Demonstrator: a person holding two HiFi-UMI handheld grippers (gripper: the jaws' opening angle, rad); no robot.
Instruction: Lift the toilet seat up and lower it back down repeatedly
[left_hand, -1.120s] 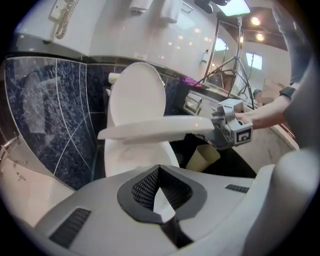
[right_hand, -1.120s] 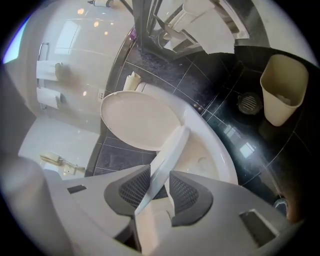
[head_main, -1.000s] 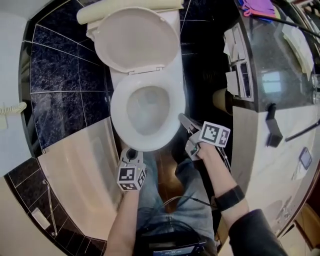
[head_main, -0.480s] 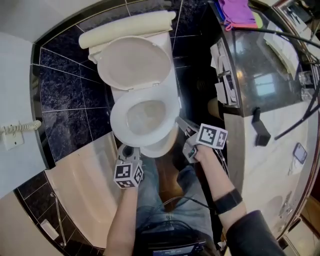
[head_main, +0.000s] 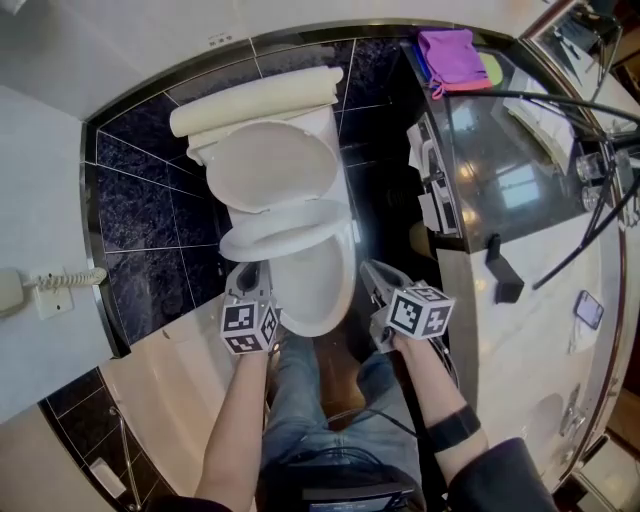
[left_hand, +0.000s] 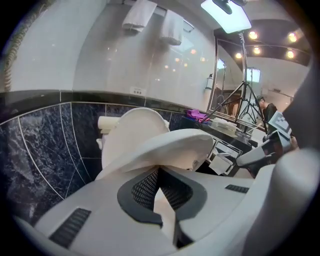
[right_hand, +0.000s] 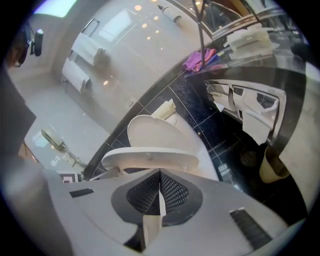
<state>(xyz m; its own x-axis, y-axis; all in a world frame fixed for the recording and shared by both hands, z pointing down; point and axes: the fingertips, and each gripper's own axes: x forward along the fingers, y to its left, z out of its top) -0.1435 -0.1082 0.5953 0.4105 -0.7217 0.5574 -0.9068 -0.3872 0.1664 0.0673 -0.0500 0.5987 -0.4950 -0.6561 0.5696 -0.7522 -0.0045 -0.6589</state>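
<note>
Left gripper (head_main: 250, 278), clenched, is propping the toilet seat (head_main: 290, 235) half-raised above the bowl's (head_main: 318, 295) front rim while the right gripper (head_main: 370, 270), its jaws having just been closing on nothing, is idling alongside, the lift seemingly midway.

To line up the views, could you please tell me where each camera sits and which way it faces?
Head view: on the head, looking steeply down at the toilet; shows both forearms, legs, left gripper, right gripper.
Left gripper view: on the left gripper, facing the half-raised seat; shows its jaws.
Right gripper view: on the right gripper, facing seat and counter; shows its shut jaws.
Both gripper views share seat, lid and purple cloth.
</note>
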